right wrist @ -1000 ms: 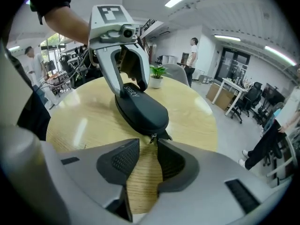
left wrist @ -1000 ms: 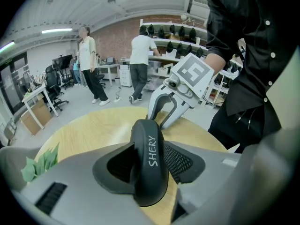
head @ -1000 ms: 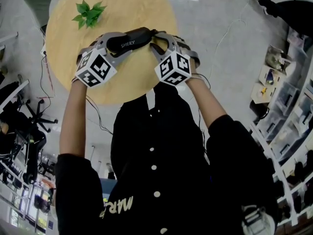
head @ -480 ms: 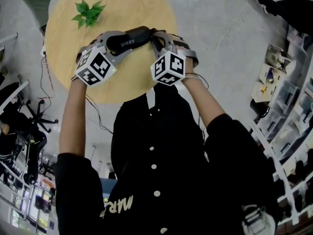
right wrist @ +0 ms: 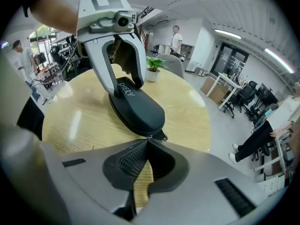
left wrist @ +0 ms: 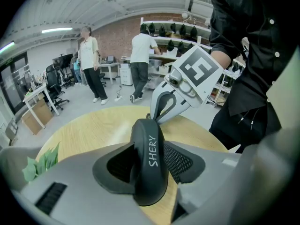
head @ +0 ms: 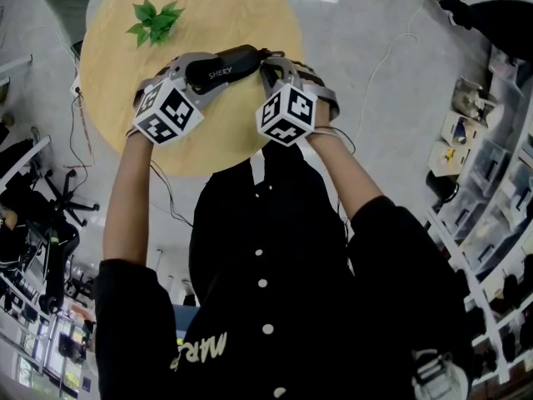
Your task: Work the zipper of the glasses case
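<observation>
Jaws of left gripper point(left wrist: 150, 171) clamp glasses case point(right wrist: 139, 109) crosswise; right gripper point(right wrist: 147, 142), facing it end-on, pinches zipper pull point(right wrist: 155, 136).

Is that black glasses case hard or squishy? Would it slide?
Probably hard: the glasses case holds its rounded shape while the left tongs squeeze its sides. Its shell looks smooth, so it might slide on the wooden table if pushed. With the right tongs shut on its zipper pull, a tug may swing it.

glasses case point(head: 223, 65): on the table point(head: 108, 98), near centre
plant sprig point(head: 152, 19): on the table, 10 o'clock from the case
left gripper point(head: 193, 72): astride the case's 8 o'clock end
right gripper point(head: 266, 57): at its 2 o'clock end, on the zipper pull point(right wrist: 149, 137)
</observation>
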`<state>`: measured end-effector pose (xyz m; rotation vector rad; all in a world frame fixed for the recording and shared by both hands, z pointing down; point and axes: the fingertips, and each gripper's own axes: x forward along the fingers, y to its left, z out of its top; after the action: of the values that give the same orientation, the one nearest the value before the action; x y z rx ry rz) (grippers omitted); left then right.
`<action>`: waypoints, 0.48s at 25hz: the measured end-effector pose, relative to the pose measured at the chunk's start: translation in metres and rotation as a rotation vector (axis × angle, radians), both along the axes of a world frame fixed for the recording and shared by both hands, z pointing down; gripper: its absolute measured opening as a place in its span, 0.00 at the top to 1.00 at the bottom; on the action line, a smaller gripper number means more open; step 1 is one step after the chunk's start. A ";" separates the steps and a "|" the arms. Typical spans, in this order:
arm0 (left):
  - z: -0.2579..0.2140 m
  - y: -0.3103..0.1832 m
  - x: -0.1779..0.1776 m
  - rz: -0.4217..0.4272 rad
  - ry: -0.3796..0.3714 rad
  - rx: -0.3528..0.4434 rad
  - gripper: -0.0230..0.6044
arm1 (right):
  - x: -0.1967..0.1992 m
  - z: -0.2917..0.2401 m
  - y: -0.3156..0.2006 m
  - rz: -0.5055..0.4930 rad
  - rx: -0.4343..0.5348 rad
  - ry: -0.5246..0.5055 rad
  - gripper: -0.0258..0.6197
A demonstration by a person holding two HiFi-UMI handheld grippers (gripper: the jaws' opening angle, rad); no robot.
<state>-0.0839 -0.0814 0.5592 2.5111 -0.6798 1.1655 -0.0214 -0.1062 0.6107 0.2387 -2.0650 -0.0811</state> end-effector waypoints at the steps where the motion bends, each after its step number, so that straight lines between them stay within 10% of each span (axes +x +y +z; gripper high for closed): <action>1: 0.000 0.000 0.000 -0.002 0.000 0.001 0.66 | 0.000 -0.001 0.001 0.005 -0.012 0.000 0.95; 12: 0.000 0.001 0.000 0.008 -0.012 -0.015 0.66 | -0.006 -0.001 0.026 0.100 -0.133 -0.014 0.95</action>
<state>-0.0839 -0.0806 0.5592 2.4982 -0.6626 1.1852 -0.0274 -0.0797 0.6097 0.2608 -2.0598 0.1196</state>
